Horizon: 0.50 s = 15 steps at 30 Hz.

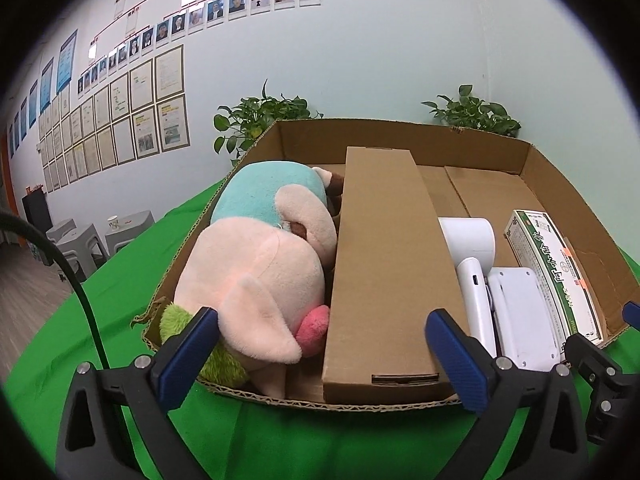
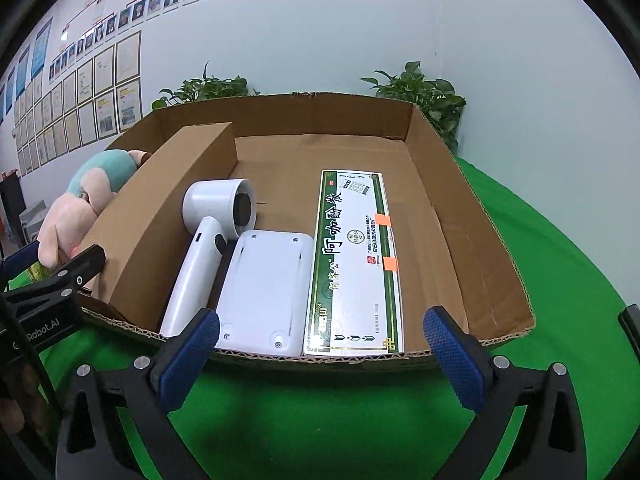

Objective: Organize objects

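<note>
A shallow cardboard tray (image 1: pixel 400 132) (image 2: pixel 496 248) sits on a green cloth. A long brown box (image 1: pixel 384 264) (image 2: pixel 160 208) divides it. Left of it lies a pink and teal plush toy (image 1: pixel 256 264) (image 2: pixel 76 216). Right of it lie a white hair dryer (image 1: pixel 472 264) (image 2: pixel 204 248), a flat white device (image 1: pixel 520 312) (image 2: pixel 264 292) and a green-edged medicine box (image 1: pixel 556 272) (image 2: pixel 352 264). My left gripper (image 1: pixel 320 344) is open and empty at the tray's near edge, in front of the plush and brown box. My right gripper (image 2: pixel 320 344) is open and empty in front of the white device and medicine box.
Green cloth (image 1: pixel 120 280) (image 2: pixel 560 240) covers the table. Two potted plants (image 1: pixel 260 120) (image 2: pixel 424 92) stand behind the tray against the wall. Grey stools (image 1: pixel 92 240) and a paper cup stand at far left. A black cable (image 1: pixel 80 280) hangs at left.
</note>
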Available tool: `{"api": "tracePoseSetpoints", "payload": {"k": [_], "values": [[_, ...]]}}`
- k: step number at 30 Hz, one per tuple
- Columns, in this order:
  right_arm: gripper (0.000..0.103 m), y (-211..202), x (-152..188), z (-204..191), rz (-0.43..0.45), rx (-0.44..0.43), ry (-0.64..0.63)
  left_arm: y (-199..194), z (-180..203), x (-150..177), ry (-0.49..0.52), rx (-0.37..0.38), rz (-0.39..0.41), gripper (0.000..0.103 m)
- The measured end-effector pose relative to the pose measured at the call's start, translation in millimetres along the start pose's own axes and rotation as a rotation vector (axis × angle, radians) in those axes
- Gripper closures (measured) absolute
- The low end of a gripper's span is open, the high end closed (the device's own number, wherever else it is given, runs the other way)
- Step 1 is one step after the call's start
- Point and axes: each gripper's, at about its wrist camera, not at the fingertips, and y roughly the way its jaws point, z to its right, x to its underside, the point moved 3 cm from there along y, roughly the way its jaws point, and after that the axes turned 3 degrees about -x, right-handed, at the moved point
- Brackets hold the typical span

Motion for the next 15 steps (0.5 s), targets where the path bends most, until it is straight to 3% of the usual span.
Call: {"api": "tracePoseSetpoints", "payload": {"k": [15], "values": [[0.0,-8.1,3.0,0.9,-0.005,-0.012,0.004,-0.1,1.1,0.1,-0.003,0.004,-0.004,0.0]]}}
